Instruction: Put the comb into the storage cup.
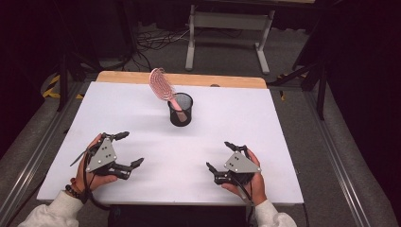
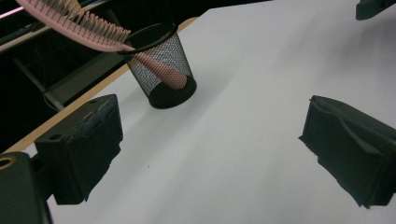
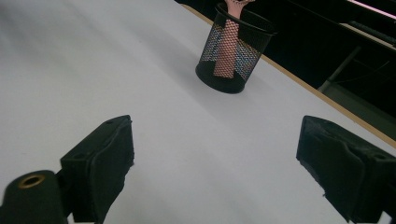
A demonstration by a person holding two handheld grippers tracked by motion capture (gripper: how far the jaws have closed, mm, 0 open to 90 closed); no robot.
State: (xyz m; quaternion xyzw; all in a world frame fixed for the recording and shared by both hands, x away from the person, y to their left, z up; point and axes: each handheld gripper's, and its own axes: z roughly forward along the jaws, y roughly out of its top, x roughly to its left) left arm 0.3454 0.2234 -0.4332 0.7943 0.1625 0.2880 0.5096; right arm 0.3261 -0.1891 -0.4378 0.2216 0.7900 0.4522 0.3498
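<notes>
Brush [image 1: 162, 85] standing handle-down in mesh cup [image 1: 180, 109]
Left gripper [image 1: 128, 149] and right gripper [image 1: 221, 156] both near side of cup, well apart from it, jaws wide open, empty

A pink hairbrush [image 1: 163, 86] stands handle-down in a black mesh cup [image 1: 180, 115], its bristled head leaning out over the rim. The cup sits upright on the white table [image 1: 118, 113], toward the far edge.
</notes>
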